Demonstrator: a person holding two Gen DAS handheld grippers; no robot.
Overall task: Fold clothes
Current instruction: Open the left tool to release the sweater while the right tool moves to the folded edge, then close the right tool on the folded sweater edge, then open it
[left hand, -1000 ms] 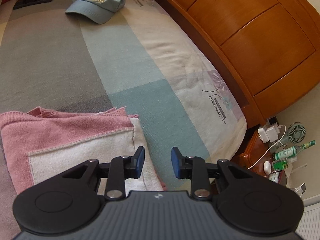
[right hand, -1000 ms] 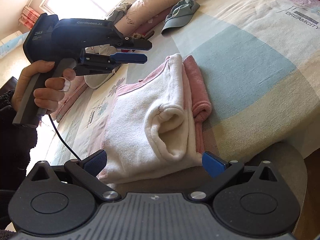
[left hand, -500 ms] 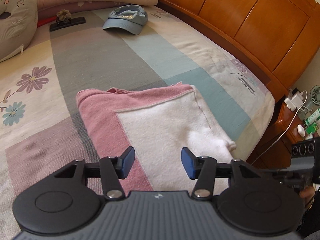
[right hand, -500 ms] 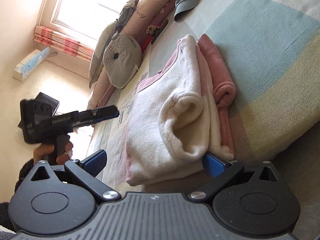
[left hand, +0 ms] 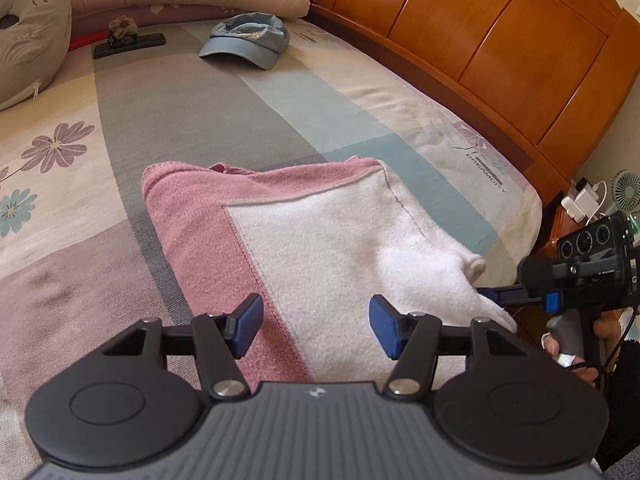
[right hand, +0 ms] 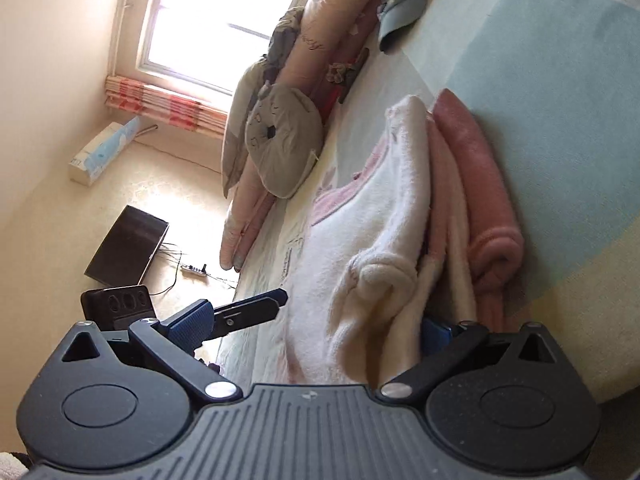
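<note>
Left wrist view: pink-and-white sweater (left hand: 320, 240) folded into a block near the bed's (left hand: 168, 104) foot-side edge, long axis running away from the jaws toward the headboard (left hand: 480, 40).

Left gripper (left hand: 316, 328) poised over the near end of the block, jaws parted and empty, white panel directly ahead. Right gripper (right hand: 308, 328) closer in at the bed's edge corner, jaws wide, near white layer lying between them, one pad hidden by cloth; contact not discernible. Seen only from right wrist view: stacked layers in profile, a rolled white cuff (right hand: 380, 276) and pink roll (right hand: 496, 248) at the near end. Seen only from left: flat top, blue cap (left hand: 248, 40) well beyond.
</note>
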